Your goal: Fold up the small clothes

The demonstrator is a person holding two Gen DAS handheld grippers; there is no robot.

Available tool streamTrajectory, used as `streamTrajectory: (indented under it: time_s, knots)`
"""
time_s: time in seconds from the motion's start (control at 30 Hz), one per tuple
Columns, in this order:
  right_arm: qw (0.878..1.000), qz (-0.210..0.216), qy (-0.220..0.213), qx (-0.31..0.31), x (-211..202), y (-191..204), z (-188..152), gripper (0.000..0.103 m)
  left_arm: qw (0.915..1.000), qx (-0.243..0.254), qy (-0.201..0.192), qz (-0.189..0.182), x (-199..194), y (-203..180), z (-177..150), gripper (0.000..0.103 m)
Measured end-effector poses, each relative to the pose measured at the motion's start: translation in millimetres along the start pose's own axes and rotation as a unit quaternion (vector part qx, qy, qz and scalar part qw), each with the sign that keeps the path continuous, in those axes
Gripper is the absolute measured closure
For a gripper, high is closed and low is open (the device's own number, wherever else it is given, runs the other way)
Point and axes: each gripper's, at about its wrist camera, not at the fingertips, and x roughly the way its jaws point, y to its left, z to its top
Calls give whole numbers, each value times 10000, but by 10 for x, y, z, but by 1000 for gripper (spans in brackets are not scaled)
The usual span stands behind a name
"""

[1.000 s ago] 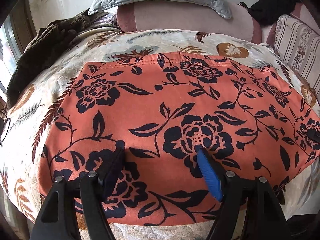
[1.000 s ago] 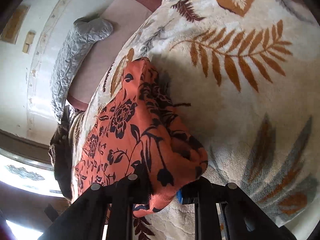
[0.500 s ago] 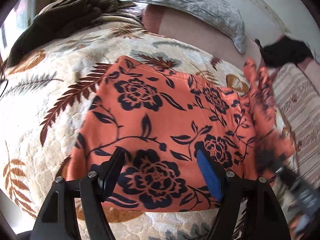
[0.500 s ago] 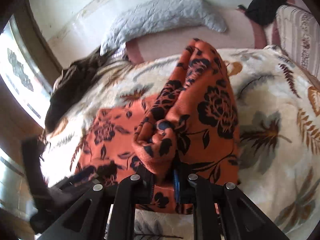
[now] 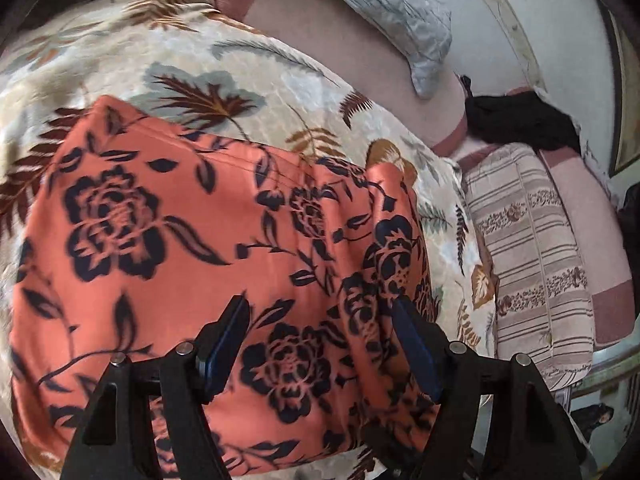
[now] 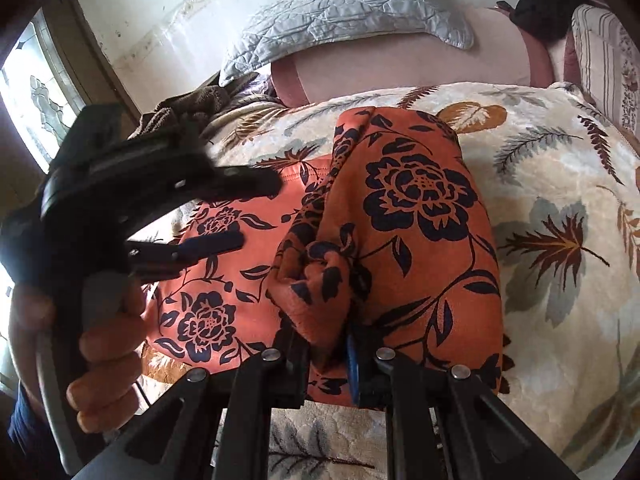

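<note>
**First fold under way, not yet laid flat**

My right gripper (image 6: pixel 326 354) is clenched on the bunched edge of the orange floral garment (image 5: pixel 168 240), carried over its middle on the bed (image 6: pixel 560 184). My left gripper (image 5: pixel 320 344) hovers released above the flat half. The flap needs laying down and smoothing; further folds remain.

Garment (image 5: pixel 168 240) on bedspread (image 5: pixel 280 92); pillow (image 5: pixel 380 4) behind; cushion (image 5: pixel 528 256) right.
</note>
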Motion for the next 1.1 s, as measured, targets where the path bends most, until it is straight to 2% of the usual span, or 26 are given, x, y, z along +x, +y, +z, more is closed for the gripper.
streamTrajectory:
  time_s: [0.1, 0.17, 0.2, 0.27, 0.37, 0.43, 0.53, 0.6, 0.7, 0.77, 0.83, 0.9, 0.97, 1.1]
  knots:
    - [9999, 51, 5, -116, 35, -1, -36, 88, 9989, 60, 435, 145, 410, -173, 154, 29]
    - [9997, 67, 22, -238, 84, 46, -67, 88, 9986, 89, 463, 242, 546, -219, 256, 30]
    - [9996, 89, 26, -285, 91, 55, -81, 88, 9989, 96, 390, 245, 558, -220, 298, 34]
    - [9993, 134, 42, -345, 100, 71, -106, 88, 9989, 188, 380, 194, 583, -224, 407, 72]
    - [9987, 182, 70, -472, 117, 124, -79, 88, 9985, 406, 273, 237, 486, -218, 511, 90]
    - [9981, 236, 37, -566, 91, 217, -23, 88, 9974, 668, 66, 267, 279, -259, 532, 90]
    - [9962, 344, -119, -787, -29, 464, 59, 89, 9940, 994, -437, 90, -181, -279, 544, 91]
    - [9944, 478, -207, -916, -104, 654, 80, 89, 9911, 1073, -783, 11, -517, -185, 530, 91]
    - [9907, 743, -269, -1104, -149, 971, 65, 89, 9875, 1038, -1173, 162, -886, 145, 490, 90]
    - [9890, 887, -147, -1178, -20, 1142, 22, 89, 9891, 889, -1106, 395, -912, 504, 514, 90]
    - [9878, 989, 113, -1196, 240, 1265, -29, 89, 9938, 531, -753, 628, -749, 925, 565, 90]
    - [9860, 898, 443, -1333, 548, 1368, -105, 89, 9946, 247, -409, 918, -538, 1251, 572, 90]
    - [9847, 843, 692, -1363, 723, 1418, -166, 89, 9953, 254, -387, 849, -512, 1320, 546, 90]
    - [9852, 854, 496, -1402, 541, 1487, -151, 89, 9934, 681, -721, 578, -723, 1087, 591, 90]
